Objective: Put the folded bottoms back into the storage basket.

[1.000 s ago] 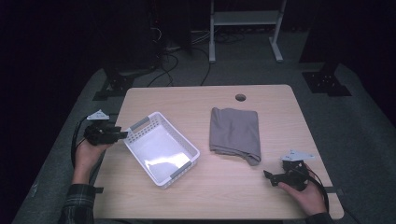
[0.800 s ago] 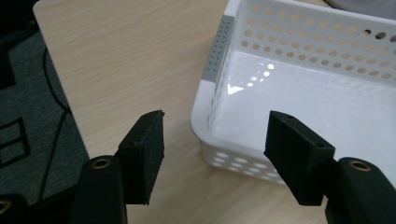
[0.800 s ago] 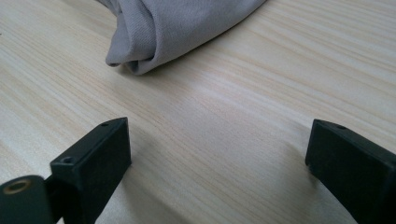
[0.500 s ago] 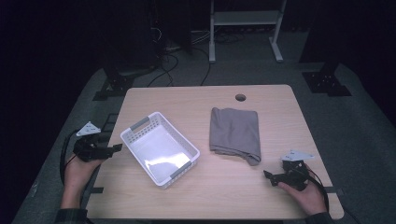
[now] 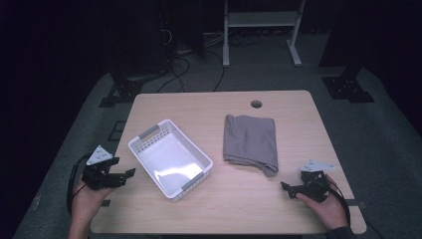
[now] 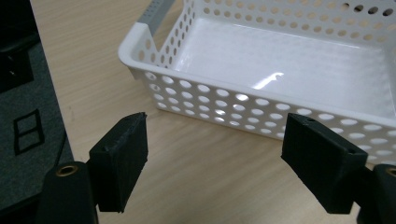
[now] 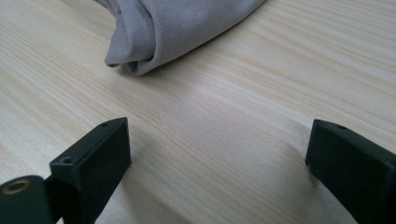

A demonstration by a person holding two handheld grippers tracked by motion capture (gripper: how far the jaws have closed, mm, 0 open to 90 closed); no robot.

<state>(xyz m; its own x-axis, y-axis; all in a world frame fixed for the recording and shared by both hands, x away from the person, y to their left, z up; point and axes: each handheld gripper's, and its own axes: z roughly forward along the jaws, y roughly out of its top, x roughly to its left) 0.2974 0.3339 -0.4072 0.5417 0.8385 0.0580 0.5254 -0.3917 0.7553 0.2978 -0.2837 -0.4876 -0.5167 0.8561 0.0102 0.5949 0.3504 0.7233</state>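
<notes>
A white perforated basket (image 5: 149, 149) with grey handles sits empty on the left half of the table; in the left gripper view its near wall (image 6: 261, 105) fills the upper frame. My left gripper (image 5: 127, 174) hovers at the table's left edge, a short way from the basket, jaws wide open and empty (image 6: 219, 163). A folded grey cloth (image 5: 251, 142) lies right of centre, its near corner (image 7: 154, 42) ahead of my right gripper (image 5: 284, 187). That gripper rests low at the front right, open and empty (image 7: 219, 163).
The light wood table (image 5: 219, 107) has a round cable hole (image 5: 256, 104) near its far edge. Grey carpet, black stand feet (image 5: 119, 92) and cables surround it; a white frame (image 5: 259, 20) stands behind.
My left gripper has drawn back toward the near left, away from the basket and off the table's left edge. The right gripper has stayed put.
</notes>
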